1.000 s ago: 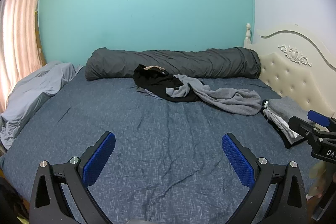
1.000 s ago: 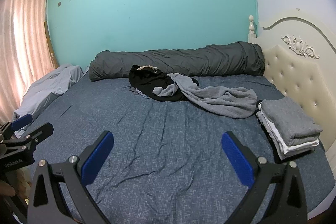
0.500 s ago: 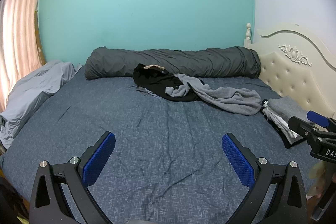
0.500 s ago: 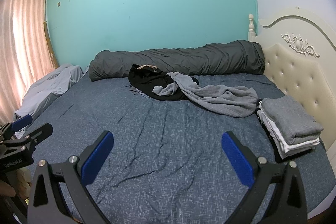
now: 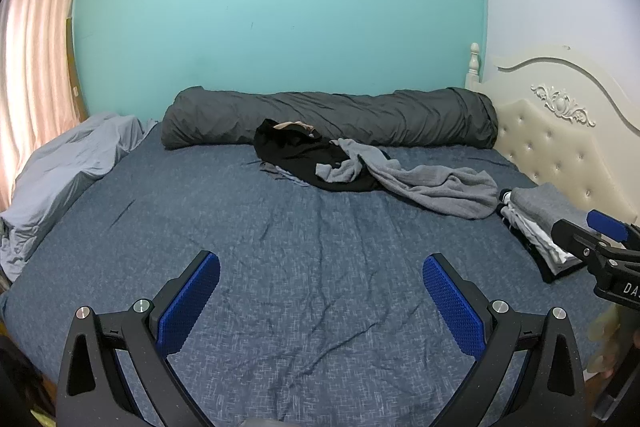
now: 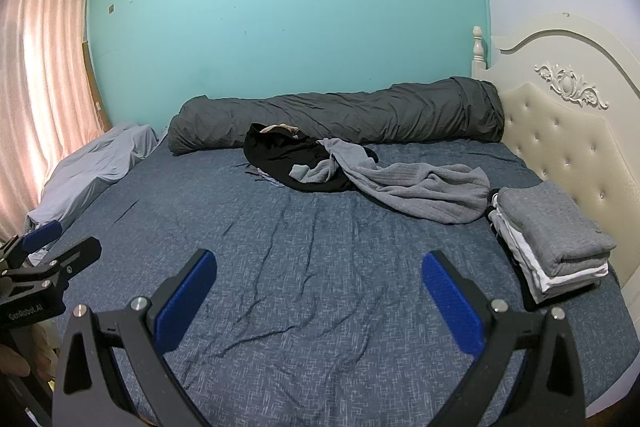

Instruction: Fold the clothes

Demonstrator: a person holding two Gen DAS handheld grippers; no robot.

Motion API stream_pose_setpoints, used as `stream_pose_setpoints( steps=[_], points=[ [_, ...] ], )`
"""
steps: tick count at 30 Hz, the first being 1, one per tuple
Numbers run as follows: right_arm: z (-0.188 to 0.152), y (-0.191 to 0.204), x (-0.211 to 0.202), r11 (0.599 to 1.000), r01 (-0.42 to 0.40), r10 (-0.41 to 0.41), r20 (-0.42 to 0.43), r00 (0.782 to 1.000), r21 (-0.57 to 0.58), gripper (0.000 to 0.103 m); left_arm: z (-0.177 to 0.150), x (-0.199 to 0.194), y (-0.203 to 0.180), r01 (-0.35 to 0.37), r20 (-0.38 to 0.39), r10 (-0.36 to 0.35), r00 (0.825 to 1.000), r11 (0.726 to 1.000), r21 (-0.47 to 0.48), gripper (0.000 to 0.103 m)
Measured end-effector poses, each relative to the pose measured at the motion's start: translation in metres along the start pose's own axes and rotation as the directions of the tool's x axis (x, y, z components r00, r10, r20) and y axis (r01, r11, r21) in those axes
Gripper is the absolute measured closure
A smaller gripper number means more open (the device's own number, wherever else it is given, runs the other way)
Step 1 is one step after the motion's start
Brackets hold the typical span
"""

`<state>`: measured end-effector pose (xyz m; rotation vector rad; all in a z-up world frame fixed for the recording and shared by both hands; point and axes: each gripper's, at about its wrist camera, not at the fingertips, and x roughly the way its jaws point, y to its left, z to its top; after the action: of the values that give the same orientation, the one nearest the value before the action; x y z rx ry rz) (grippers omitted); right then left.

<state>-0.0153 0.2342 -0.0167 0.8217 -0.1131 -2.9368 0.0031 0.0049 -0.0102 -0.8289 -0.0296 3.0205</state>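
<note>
left tongs (image 5: 321,301) apart | right tongs (image 6: 319,301) apart | folded stack (image 6: 550,235) beside headboard (image 6: 568,131)

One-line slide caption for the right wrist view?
Open right gripper faces unfolded grey garment beside folded stack.

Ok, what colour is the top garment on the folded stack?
Grey; the folded stack shows best in the right wrist view.
</note>
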Motion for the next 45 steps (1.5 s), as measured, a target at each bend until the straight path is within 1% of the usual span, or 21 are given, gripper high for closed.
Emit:
stream_pose_setpoints(
  steps=[11, 14, 19, 22, 25, 28, 30, 32, 35, 36, 39, 42, 45],
  points=[
    [-0.001, -0.004, 0.008, 1.0, -0.002, 0.002, -0.01, 1.0, 0.012, 0.0, -0.002, 0.012, 0.002, 0.004, -0.015, -0.004, 1.0, 1.0, -0.014, 0.0],
    [-0.004, -0.016, 0.023, 0.999, 0.005, -0.004, -0.037, 0.999, 0.041, 0.0, -0.004, 0.023, 0.002, -0.003, -0.025, 0.003, 1.0, 1.0, -0.015, 0.0],
    [-0.011, -0.041, 0.056, 0.996, 0.015, -0.008, -0.08, 0.997, 0.086, 0.0, -0.013, 0.052, 0.003, -0.028, -0.041, 0.028, 0.999, 0.999, -0.015, 0.0],
    [-0.016, -0.061, 0.081, 0.993, 0.042, -0.031, -0.105, 0.994, 0.111, 0.0, -0.022, 0.077, 0.004, -0.039, -0.057, 0.038, 0.998, 0.999, -0.014, 0.0],
    [-0.019, -0.087, 0.113, 0.988, 0.052, -0.031, -0.137, 0.99, 0.148, 0.0, -0.029, 0.106, 0.005, -0.039, -0.076, 0.038, 0.996, 0.999, -0.015, 0.0],
    [-0.023, -0.11, 0.142, 0.985, 0.06, -0.036, -0.149, 0.988, 0.161, 0.0, -0.038, 0.144, 0.006, -0.041, -0.102, 0.039, 0.994, 0.999, -0.021, 0.0],
    [-0.024, -0.128, 0.169, 0.985, 0.083, -0.057, -0.171, 0.984, 0.152, 0.0, -0.045, 0.167, 0.009, -0.044, -0.115, 0.04, 0.993, 0.999, -0.027, 0.0],
    [-0.026, -0.145, 0.193, 0.981, 0.132, -0.103, -0.197, 0.975, 0.139, 0.0, -0.051, 0.19, 0.012, -0.047, -0.127, 0.041, 0.991, 0.998, -0.041, 0.0],
    [-0.029, -0.172, 0.225, 0.976, 0.164, -0.129, -0.225, 0.966, 0.141, 0.0, -0.062, 0.227, 0.02, -0.052, -0.14, 0.04, 0.989, 0.995, -0.083, 0.0],
    [-0.03, -0.183, 0.239, 0.973, 0.185, -0.15, -0.231, 0.961, 0.135, 0.0, -0.065, 0.237, 0.023, -0.054, -0.142, 0.041, 0.989, 0.994, -0.092, 0.0],
    [-0.028, -0.205, 0.271, 0.969, 0.21, -0.176, -0.236, 0.956, 0.128, 0.0, -0.074, 0.27, 0.029, -0.051, -0.166, 0.031, 0.986, 0.992, -0.117, 0.0],
    [-0.027, -0.223, 0.304, 0.966, 0.237, -0.203, -0.263, 0.943, 0.104, 0.0, -0.082, 0.3, 0.033, -0.048, -0.191, 0.023, 0.981, 0.991, -0.128, 0.0],
    [-0.028, -0.247, 0.337, 0.958, 0.264, -0.223, -0.283, 0.933, 0.116, 0.001, -0.089, 0.324, 0.04, -0.056, -0.205, 0.028, 0.978, 0.99, -0.13, 0.0]
  ],
)
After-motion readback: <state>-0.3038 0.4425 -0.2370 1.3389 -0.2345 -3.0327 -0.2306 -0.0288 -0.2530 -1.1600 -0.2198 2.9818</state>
